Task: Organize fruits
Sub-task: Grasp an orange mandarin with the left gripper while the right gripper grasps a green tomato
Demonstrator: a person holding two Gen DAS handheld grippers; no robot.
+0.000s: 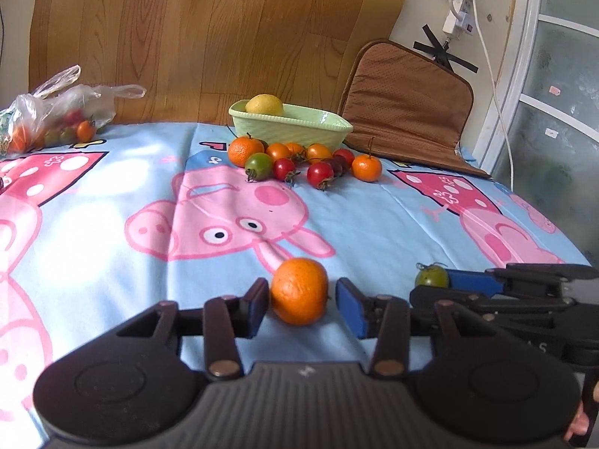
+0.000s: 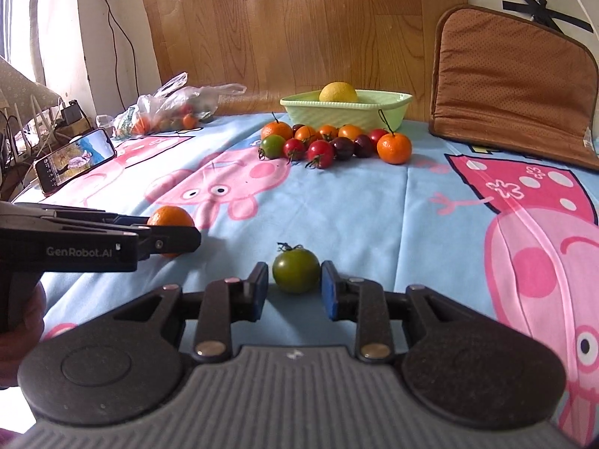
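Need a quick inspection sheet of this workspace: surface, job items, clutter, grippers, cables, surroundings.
Surface: cartoon pig blanket, mildly creased.
Job's things: orange mandarin and green tomato near the grippers; fruit cluster of mandarins and tomatoes in front of green dish, which holds a lemon.
Clutter: plastic bag with more fruit; phone, screen lit; brown cushion leaning on the wall.
Grippers: left gripper jaws open around the mandarin; right gripper jaws open around the tomato.
Cables: white cord from wall power strip; black wire.
Surroundings: wood-grain panel.
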